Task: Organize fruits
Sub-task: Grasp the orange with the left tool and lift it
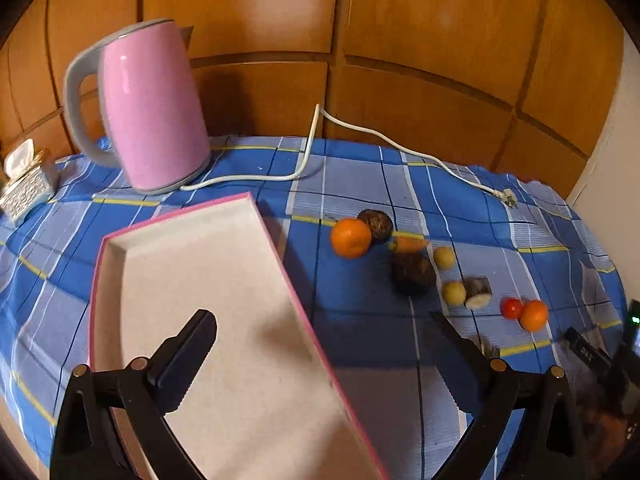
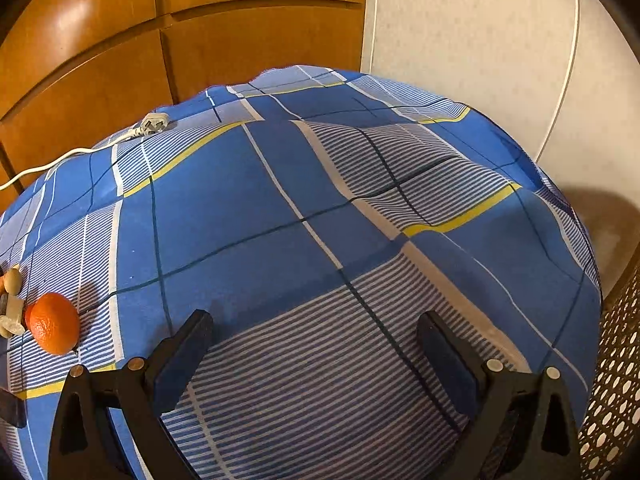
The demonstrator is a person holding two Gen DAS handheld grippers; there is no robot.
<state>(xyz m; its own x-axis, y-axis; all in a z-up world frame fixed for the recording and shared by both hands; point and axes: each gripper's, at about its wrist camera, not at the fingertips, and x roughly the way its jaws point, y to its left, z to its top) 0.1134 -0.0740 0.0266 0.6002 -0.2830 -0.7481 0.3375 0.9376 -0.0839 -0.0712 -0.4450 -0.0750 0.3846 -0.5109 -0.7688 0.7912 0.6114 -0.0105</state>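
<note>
While both tools hang wide apart and empty, nothing has been sorted: the left tool [image 1: 324, 344] hovers over the near right edge of the pink-rimmed tray [image 1: 192, 280], which holds nothing, and the right tool [image 2: 316, 344] sits over bare checked cloth [image 2: 320, 200] on the worktop. The fruit lies loose to the right of the tray: a large orange [image 1: 351, 237] touching a dark rough fruit [image 1: 375, 225], a second dark one [image 1: 413, 273], two small yellowish ones [image 1: 444, 257], and a small orange [image 1: 533, 315] beside a red tomato [image 1: 511, 308]. Round fruit on soft cloth (wrinkled near the edges) could roll away if nudged off-centre, I'd judge. A careless sweep might also snag the kettle's cord [image 1: 304, 160] or tip the tray.
</note>
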